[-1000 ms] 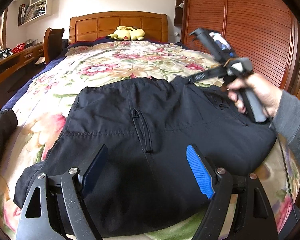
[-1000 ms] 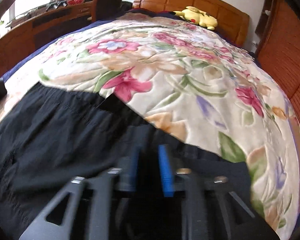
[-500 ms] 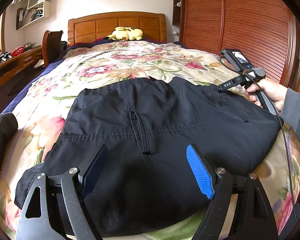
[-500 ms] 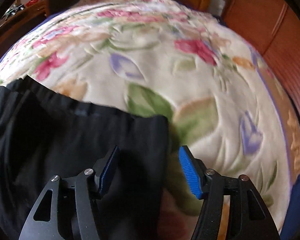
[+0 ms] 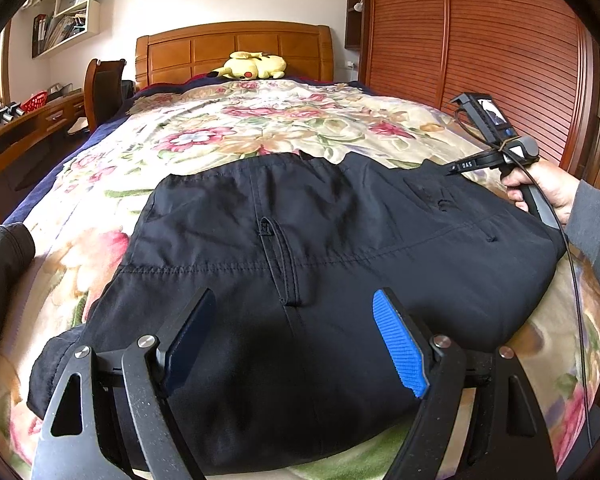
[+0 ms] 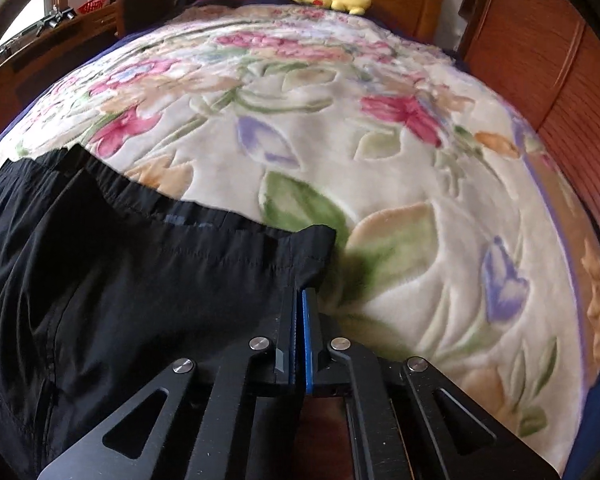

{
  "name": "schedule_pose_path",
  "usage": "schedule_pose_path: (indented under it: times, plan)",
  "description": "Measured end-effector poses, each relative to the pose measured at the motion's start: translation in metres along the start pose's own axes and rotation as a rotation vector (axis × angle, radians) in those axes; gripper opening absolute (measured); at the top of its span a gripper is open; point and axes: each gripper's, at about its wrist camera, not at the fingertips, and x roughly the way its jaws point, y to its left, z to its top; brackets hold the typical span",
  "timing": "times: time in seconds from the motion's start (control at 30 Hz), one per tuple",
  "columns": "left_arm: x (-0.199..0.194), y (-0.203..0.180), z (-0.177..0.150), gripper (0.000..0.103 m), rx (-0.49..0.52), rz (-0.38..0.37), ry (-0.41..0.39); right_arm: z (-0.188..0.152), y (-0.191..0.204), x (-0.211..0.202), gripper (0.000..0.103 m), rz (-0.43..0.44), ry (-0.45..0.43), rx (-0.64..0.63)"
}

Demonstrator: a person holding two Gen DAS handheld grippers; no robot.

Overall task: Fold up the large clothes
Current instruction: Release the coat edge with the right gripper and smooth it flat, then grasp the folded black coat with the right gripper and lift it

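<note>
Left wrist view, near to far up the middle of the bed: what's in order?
left gripper → black trousers → floral blanket → yellow plush toy → wooden headboard

Bed w/ floral blanket, wood headboard, slatted wardrobe right, desk & wall shelf left.

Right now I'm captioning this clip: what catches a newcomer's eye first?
Black trousers sprawl across the near end of a floral bedspread. A yellow plush toy lies against the headboard. The right hand-held gripper pinches the trousers' corner.
</note>
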Motion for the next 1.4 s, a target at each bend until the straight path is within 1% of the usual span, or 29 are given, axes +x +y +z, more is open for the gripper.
schedule_pose_path:
  times: [0.03, 0.13, 0.27, 0.33, 0.4, 0.47, 0.6, 0.63, 0.67, 0.7, 0.73, 0.77, 0.87, 1.0, 1.03, 1.1, 1.2, 1.23, 1.4]
  plan:
    - [0.0, 0.0, 0.0, 0.082, -0.001, 0.0, 0.0, -0.001, -0.002, -0.002, 0.002, -0.025, -0.011, 0.012]
    - [0.0, 0.0, 0.0, 0.082, 0.0, -0.001, 0.0, -0.004, -0.007, -0.007, 0.002, -0.052, -0.036, 0.03]
    - [0.0, 0.0, -0.001, 0.082, 0.0, -0.003, -0.002, -0.007, -0.006, -0.015, 0.002, -0.054, -0.039, 0.058]
    - [-0.001, 0.0, -0.001, 0.082, 0.0, -0.006, -0.006, -0.007, -0.001, -0.029, 0.002, -0.061, -0.065, 0.05]
    - [-0.005, 0.0, 0.0, 0.082, 0.0, -0.012, -0.012, -0.012, 0.006, -0.049, 0.002, -0.103, -0.107, 0.02]
    - [-0.009, 0.0, 0.0, 0.082, 0.002, -0.019, -0.021, -0.02, 0.017, -0.073, 0.011, -0.101, -0.159, -0.016]
    - [-0.016, 0.0, 0.001, 0.082, 0.005, -0.03, -0.034, -0.049, 0.037, -0.124, 0.022, -0.06, -0.248, -0.061]
    - [-0.017, 0.0, 0.001, 0.082, 0.005, -0.031, -0.035, -0.057, 0.042, -0.136, 0.03, -0.046, -0.267, -0.063]
    - [-0.017, 0.0, 0.001, 0.082, 0.004, -0.033, -0.035, -0.065, 0.045, -0.144, 0.04, -0.027, -0.28, -0.061]
    - [-0.018, 0.0, 0.001, 0.082, 0.003, -0.034, -0.036, -0.074, 0.048, -0.153, 0.046, -0.001, -0.292, -0.054]
    - [-0.019, 0.0, 0.001, 0.082, 0.003, -0.035, -0.037, -0.083, 0.051, -0.159, 0.055, 0.025, -0.299, -0.047]
    - [-0.02, 0.0, 0.0, 0.082, 0.002, -0.036, -0.039, -0.091, 0.054, -0.164, 0.06, 0.045, -0.304, -0.042]
    - [-0.022, 0.0, 0.0, 0.082, 0.002, -0.042, -0.041, -0.116, 0.065, -0.173, 0.065, 0.089, -0.304, -0.022]
    - [-0.025, -0.003, -0.002, 0.082, 0.01, -0.043, -0.042, -0.132, 0.067, -0.172, 0.066, 0.147, -0.289, 0.023]
    - [-0.025, -0.003, -0.003, 0.082, 0.013, -0.041, -0.043, -0.133, 0.068, -0.172, 0.066, 0.155, -0.283, 0.032]
    - [-0.026, -0.004, -0.004, 0.082, 0.015, -0.036, -0.043, -0.13, 0.07, -0.171, 0.066, 0.164, -0.299, 0.056]
    - [-0.026, -0.001, -0.007, 0.082, 0.01, -0.025, -0.035, -0.126, 0.074, -0.167, 0.066, 0.212, -0.307, 0.106]
    - [-0.026, -0.001, -0.008, 0.082, 0.009, -0.023, -0.033, -0.127, 0.076, -0.166, 0.066, 0.213, -0.313, 0.116]
    - [-0.028, -0.002, -0.014, 0.082, 0.013, -0.014, -0.032, -0.142, 0.088, -0.164, 0.066, 0.162, -0.337, 0.115]
